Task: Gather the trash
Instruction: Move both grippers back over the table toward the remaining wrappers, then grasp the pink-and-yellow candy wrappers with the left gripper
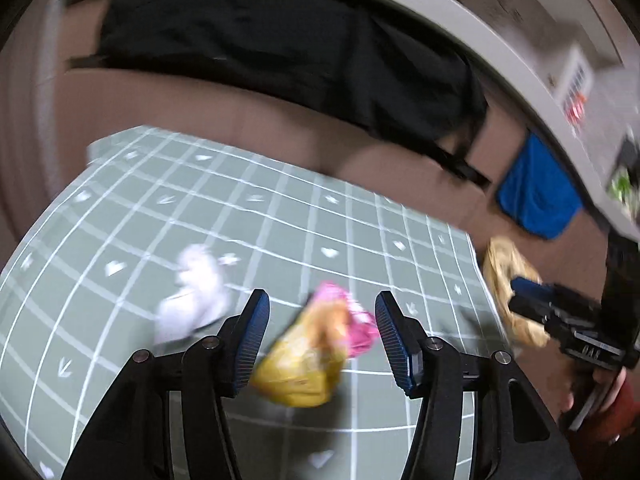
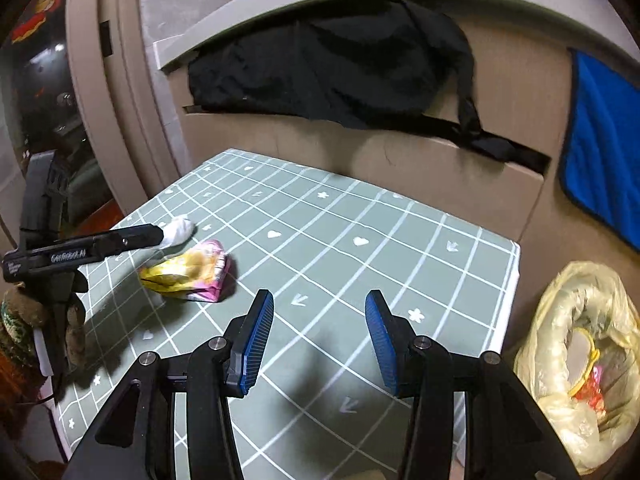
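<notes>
Left to right on the green-checked table (image 2: pixel 360 216): crumpled white tissue (image 2: pixel 178 230) far left, touching or just behind left gripper (image 1: pixel 318 338) tip. Yellow-and-pink snack wrapper (image 2: pixel 192 272) lying flat just near of it, long axis left-right, pink end pointing right, between spread left fingers (image 1: pixel 250 336). Right gripper (image 2: pixel 318 338) over bare cloth, fingers spread, pinching nothing. Yellowish trash bag (image 2: pixel 576 360) open beyond table's right edge.

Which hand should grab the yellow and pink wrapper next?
Left. The left gripper is open with the wrapper right between its jaws on the table. The right gripper is open too, but sits over bare cloth with the wrapper off to its side.
</notes>
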